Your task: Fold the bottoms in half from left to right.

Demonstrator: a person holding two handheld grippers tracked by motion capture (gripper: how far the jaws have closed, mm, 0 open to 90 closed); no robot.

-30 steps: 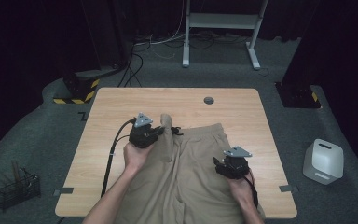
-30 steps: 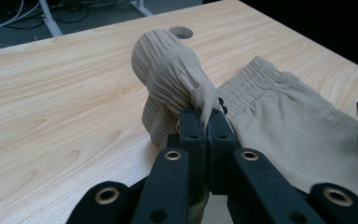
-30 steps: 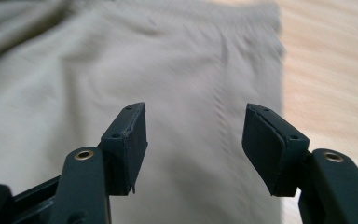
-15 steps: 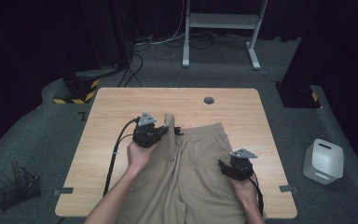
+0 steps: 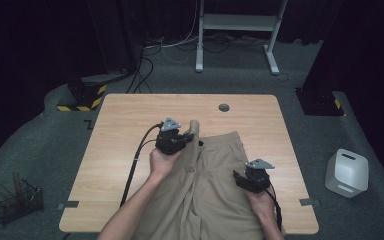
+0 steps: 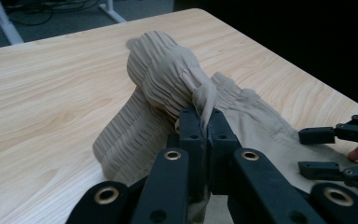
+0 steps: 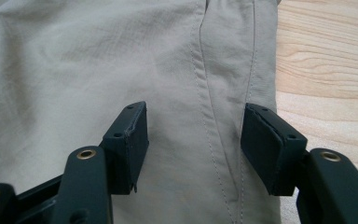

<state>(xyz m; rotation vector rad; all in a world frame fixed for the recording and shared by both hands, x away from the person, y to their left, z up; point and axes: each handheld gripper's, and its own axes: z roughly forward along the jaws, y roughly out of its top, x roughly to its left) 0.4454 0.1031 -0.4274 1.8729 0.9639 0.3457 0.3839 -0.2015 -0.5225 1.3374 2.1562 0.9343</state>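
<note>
A pair of beige trousers (image 5: 215,170) lies on the wooden table (image 5: 125,130), waistband toward the far side. My left gripper (image 5: 182,137) is shut on the ribbed elastic waistband (image 6: 168,84), which bunches up in a lifted fold (image 5: 195,127) just beyond the jaws. My right gripper (image 5: 242,181) hovers low over the trousers' right side with its jaws open. In the right gripper view the pads (image 7: 130,140) straddle a stitched seam (image 7: 209,112) of the cloth near the fabric's edge, with nothing pinched.
A round grommet (image 5: 224,107) sits in the table's far middle. A white container (image 5: 347,172) stands on the floor to the right, a wire basket (image 5: 17,202) on the floor at left. A metal stand (image 5: 235,30) and cables lie beyond the table.
My left gripper has carried the waistband fold a little to the right. The right gripper has sunk closer to the cloth and now holds still.
</note>
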